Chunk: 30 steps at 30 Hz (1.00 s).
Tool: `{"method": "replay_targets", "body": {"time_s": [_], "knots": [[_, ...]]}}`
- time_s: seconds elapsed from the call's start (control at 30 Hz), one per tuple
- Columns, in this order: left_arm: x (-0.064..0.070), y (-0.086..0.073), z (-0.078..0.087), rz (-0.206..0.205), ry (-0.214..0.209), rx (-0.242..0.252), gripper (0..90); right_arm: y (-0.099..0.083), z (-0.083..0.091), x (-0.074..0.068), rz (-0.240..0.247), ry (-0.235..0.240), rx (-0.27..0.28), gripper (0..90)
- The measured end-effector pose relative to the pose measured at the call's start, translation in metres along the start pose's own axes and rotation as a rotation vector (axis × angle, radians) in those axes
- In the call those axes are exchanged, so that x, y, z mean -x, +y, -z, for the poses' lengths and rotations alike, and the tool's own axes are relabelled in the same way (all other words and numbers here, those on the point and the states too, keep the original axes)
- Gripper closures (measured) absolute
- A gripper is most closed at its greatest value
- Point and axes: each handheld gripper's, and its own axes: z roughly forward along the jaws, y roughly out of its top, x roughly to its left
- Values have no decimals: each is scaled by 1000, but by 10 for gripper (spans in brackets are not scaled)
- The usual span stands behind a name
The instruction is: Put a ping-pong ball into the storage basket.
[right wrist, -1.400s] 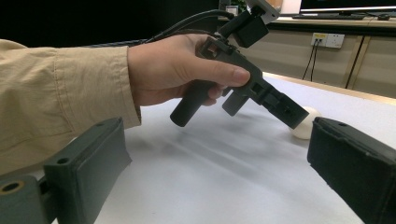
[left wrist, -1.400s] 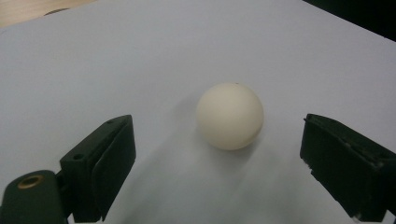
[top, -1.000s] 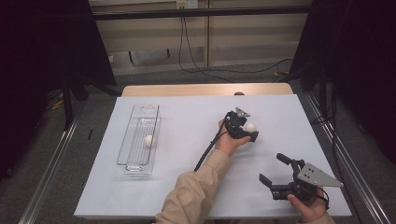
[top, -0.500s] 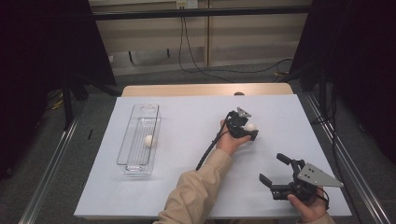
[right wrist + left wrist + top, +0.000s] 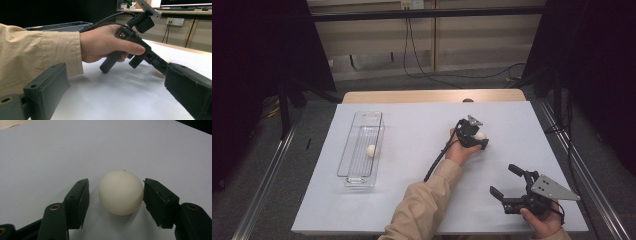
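Listing what we see: left gripper (image 5: 116,200) lowered over a white ball (image 5: 121,192) on the white table sheet (image 5: 412,130), jaws parted, one on each side of the ball; the right-hand jaw looks just against it and a gap shows at the other, with no grip closed. From the high view the ball (image 5: 480,135) is mostly hidden by that gripper. Right gripper (image 5: 510,186) near the front edge, jaws wide, nothing between them. Second white ball (image 5: 371,150) inside the clear tray (image 5: 362,180), well apart; its far wall is hard to make out.
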Motion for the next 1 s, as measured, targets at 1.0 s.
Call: {"method": "replay_targets", "body": {"time_s": [1.0], "knots": [[-8, -5, 30, 16, -61, -8, 510, 0, 0, 0, 5, -11, 0, 43]]}}
